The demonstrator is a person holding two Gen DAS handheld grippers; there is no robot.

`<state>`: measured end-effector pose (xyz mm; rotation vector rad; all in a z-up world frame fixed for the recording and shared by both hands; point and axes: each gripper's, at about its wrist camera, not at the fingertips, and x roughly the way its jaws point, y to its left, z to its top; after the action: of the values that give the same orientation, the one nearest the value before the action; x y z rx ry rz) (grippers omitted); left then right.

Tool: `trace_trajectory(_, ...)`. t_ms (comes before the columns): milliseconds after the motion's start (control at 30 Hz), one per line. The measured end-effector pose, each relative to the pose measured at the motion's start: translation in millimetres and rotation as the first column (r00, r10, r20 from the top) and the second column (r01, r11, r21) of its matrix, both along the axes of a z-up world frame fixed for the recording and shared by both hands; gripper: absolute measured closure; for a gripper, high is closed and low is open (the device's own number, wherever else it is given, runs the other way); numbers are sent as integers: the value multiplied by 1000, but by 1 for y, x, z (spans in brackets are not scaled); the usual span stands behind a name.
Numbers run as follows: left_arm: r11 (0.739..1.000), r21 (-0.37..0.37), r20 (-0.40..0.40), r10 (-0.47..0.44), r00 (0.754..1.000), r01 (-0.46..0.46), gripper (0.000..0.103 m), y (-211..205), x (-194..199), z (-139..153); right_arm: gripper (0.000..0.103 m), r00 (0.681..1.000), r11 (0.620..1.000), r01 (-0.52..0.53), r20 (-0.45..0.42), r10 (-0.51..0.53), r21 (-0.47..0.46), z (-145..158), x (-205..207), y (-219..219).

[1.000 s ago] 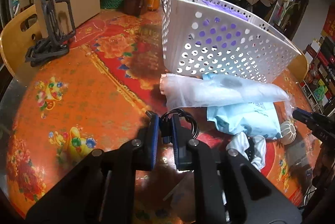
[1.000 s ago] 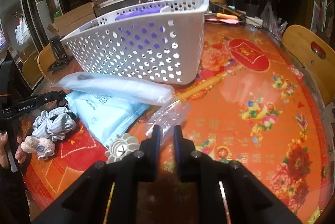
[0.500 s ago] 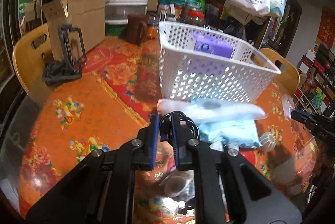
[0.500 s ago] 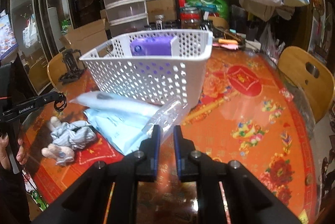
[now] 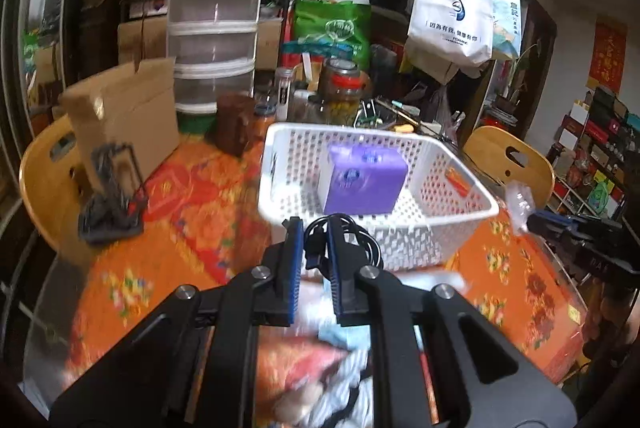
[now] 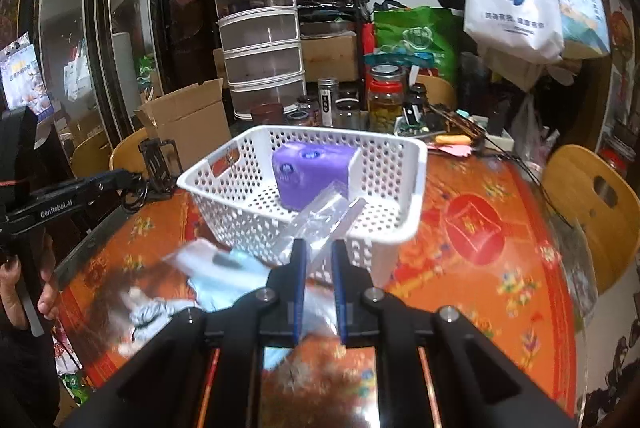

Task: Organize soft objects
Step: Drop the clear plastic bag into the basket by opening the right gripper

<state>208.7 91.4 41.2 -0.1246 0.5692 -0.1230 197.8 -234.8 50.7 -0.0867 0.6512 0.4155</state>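
The left gripper (image 5: pixel 313 242) is held up above the counter (image 5: pixel 168 260), level with the rim of the white basket (image 5: pixel 374 216) and just in front of it. Its blue-padded jaws are narrow and clamp a coiled black cable (image 5: pixel 340 240), whose loops bulge out above and to the right of the fingers. From the right wrist view the same gripper reaches in from the left edge with the cable loop hanging at its tip.

The right gripper (image 6: pixel 319 254) is also raised, pointing at the basket's near wall. Its jaws are close together and pinch a clear plastic bag (image 6: pixel 324 218) (crinkled and see-through), which sticks up and forward so that its top overlaps the basket rim.

The basket stands upright on the orange flowered counter. It is perforated on walls and floor, and a purple pack (image 6: pixel 312 173) stands inside it, toward the back. A white divider (image 6: pixel 354 173) rises just to the pack's right.

Below and in front of the basket lie the other soft things: a pale blue packet (image 6: pixel 236 268), blurred by motion, and a grey-and-white striped cloth (image 6: pixel 148 312) nearer the counter's edge.
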Motion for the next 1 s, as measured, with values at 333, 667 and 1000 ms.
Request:
trace_trajectory(333,1000,-13,-88,12,996,-13,92,-20,101,15,93,998,999,-12,-62,9,-47,-3,68,26)
trace_trajectory(667,999,-11,-172,45,984,-48,87,-20,144,-27,91,992,997,19,-122,-27,-69,-34,103,24)
trace_trajectory(1000,998,38,-72,47,996,-44,9,-21,131,-19,17,996,998,56,-73,-58,-21,-27,96,7)
